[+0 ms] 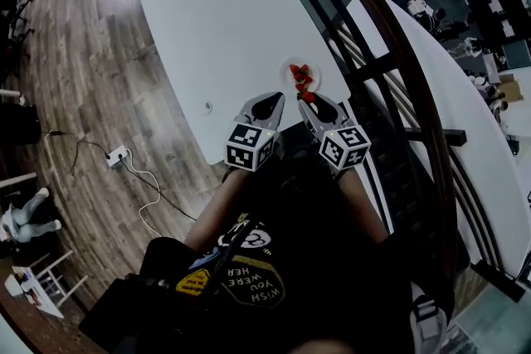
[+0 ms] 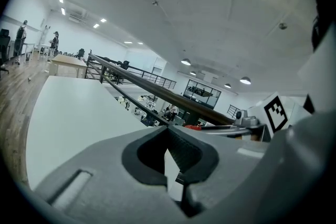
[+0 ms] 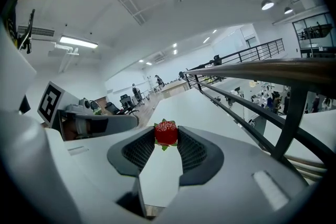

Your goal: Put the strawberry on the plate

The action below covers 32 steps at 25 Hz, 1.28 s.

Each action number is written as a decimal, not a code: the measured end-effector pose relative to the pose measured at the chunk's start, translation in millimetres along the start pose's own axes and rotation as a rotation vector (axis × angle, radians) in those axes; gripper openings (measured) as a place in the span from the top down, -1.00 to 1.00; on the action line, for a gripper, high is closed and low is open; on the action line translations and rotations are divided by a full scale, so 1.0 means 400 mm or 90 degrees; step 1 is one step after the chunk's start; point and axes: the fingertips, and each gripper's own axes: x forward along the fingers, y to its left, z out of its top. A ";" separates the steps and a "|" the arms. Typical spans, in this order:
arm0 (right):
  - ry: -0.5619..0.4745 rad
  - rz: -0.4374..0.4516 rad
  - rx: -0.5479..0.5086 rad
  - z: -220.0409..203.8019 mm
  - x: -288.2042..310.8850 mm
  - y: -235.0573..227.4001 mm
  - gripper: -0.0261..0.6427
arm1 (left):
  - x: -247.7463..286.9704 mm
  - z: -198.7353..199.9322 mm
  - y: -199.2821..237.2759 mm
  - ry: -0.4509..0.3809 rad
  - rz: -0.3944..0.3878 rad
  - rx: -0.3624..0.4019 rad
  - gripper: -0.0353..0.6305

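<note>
Left gripper (image 2: 168, 132): jaws closed together, nothing between them, above the near edge of the white table (image 1: 207, 12). Right gripper (image 3: 166, 139): pads clamped on a strawberry (image 3: 166, 132) at the tips, just beside the plate (image 1: 289, 70), which carries more red fruit

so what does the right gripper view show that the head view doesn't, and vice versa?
Right gripper view only: a close look at the strawberry clamped between the jaw tips, leaves showing. Head view only: the plate with red fruit near the table edge, just past the right gripper; a floor cable. Both: the white table, the railing, the left gripper.
</note>
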 end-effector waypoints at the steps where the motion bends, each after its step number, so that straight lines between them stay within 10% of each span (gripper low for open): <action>1: 0.006 -0.006 0.000 -0.007 0.005 -0.010 0.51 | 0.008 -0.002 0.000 0.004 -0.004 0.004 0.89; 32: 0.143 -0.048 -0.058 -0.153 0.236 -0.179 0.51 | 0.199 -0.169 0.174 0.114 -0.003 0.009 0.89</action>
